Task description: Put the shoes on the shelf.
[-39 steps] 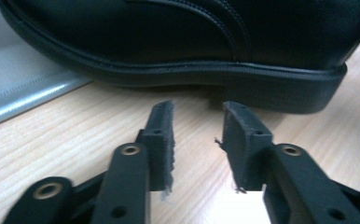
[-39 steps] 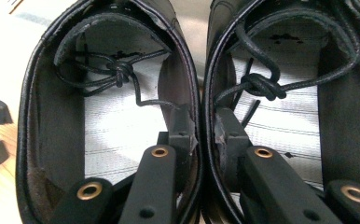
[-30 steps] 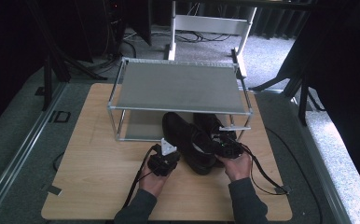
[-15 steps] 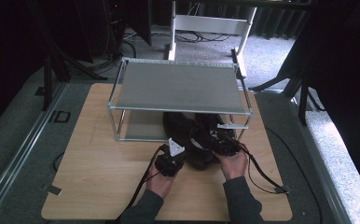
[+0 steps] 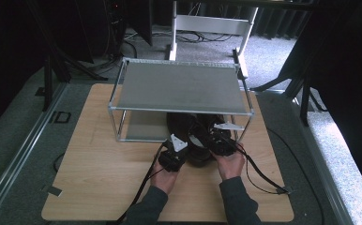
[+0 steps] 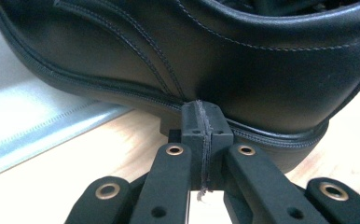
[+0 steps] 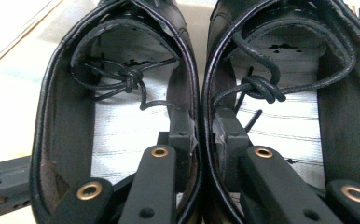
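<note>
Under the rack (image 5: 181,89), right tool (image 7: 205,140) pinches both shoes (image 7: 201,107).

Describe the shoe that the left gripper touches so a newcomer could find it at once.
On the wooden table stands a silver metal two-tier rack. At its open front sit two black leather lace-up shoes side by side, toes under the rack. It is the left shoe, with the left gripper shut against its outer side.

Shoes (image 5: 195,136) now farther under rack (image 5: 179,86).
</note>
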